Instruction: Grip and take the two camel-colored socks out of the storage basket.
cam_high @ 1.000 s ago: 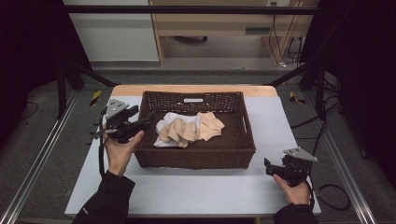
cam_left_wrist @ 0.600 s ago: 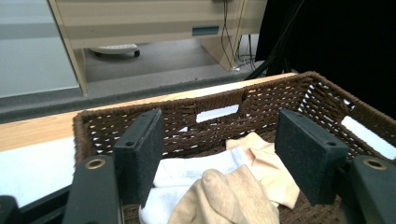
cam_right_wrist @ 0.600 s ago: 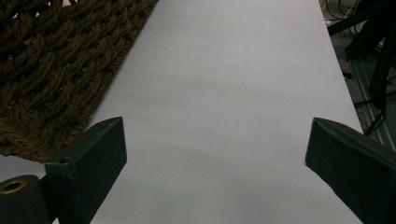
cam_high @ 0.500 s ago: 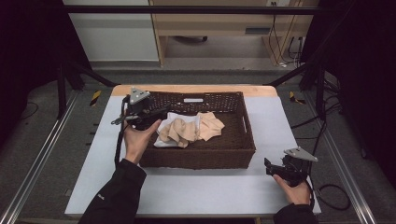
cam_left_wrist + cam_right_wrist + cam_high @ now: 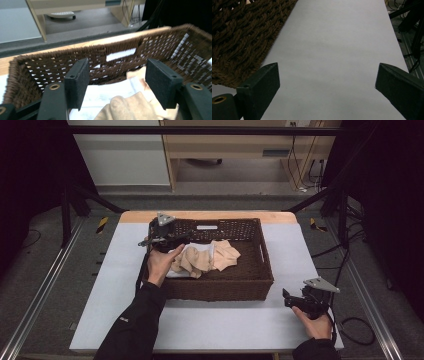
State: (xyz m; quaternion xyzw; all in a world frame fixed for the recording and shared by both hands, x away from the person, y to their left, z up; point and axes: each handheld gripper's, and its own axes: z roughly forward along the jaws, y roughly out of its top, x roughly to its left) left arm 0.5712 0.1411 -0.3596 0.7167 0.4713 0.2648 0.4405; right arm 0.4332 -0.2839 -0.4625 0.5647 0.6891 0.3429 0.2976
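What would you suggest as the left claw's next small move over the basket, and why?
Probably lower the left claw onto the beige cloth: its jaws stand open above the cloth inside the basket, nothing between them, while the right claw rests open on the table.

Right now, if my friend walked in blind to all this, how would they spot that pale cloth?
Start at the white table, then find the dark woven basket on its far half. The cloth lies crumpled inside at the left, just before the open left claw. It is the one soft beige and white thing among dark weave.
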